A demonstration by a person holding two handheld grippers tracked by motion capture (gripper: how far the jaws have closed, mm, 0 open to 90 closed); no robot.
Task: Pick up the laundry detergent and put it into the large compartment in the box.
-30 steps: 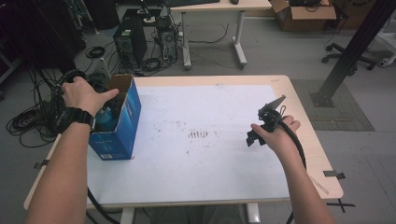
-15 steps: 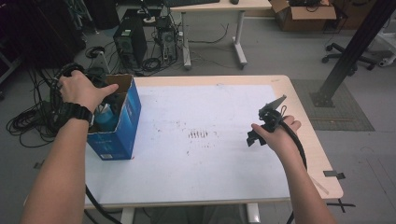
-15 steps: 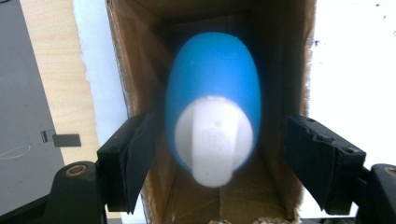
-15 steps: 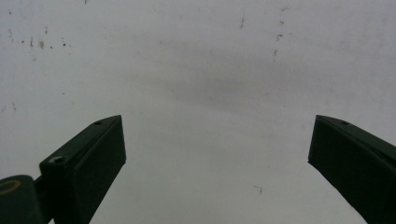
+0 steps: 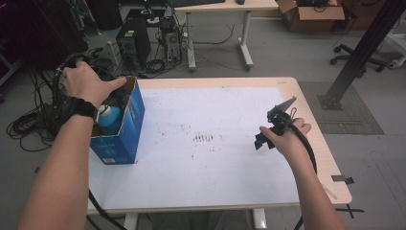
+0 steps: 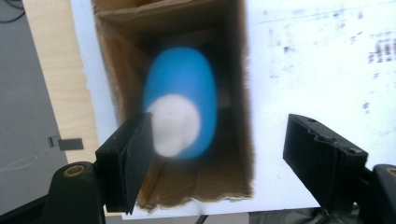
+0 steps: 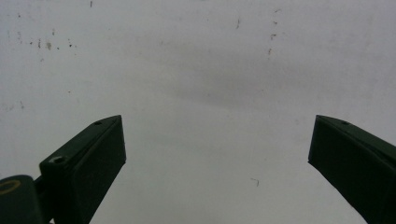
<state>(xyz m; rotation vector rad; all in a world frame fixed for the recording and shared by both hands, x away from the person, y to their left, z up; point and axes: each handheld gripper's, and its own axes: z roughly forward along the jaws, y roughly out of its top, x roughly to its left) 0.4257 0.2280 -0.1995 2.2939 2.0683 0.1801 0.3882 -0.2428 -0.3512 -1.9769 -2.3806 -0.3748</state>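
A blue cardboard box (image 5: pixel 123 132) stands open-topped at the left of the white table (image 5: pixel 215 182). Inside it stands a blue bottle (image 5: pixel 109 117) with a white cap. My left hand (image 5: pixel 88 84) hovers over the box's far left corner. In the left gripper view, my left gripper (image 6: pixel 219 123) looks straight down into the box (image 6: pixel 123 79) from above the bottle (image 6: pixel 187 79) and its cap (image 6: pixel 175 123). Its jaws have just been opening and touch nothing. At the table's right side my right gripper (image 5: pixel 269 128) stands open above bare tabletop (image 7: pixel 210 70).
Dark smudges (image 5: pixel 206 138) mark the table's middle. Behind the table on the floor are computer towers (image 5: pixel 134 43), cable bundles (image 5: pixel 28 124) and a second desk (image 5: pixel 220 7). A black post (image 5: pixel 359 52) rises at the right.
My left hand has risen off the box and shifted a little toward its far left corner. My right hand and gripper have stayed put.
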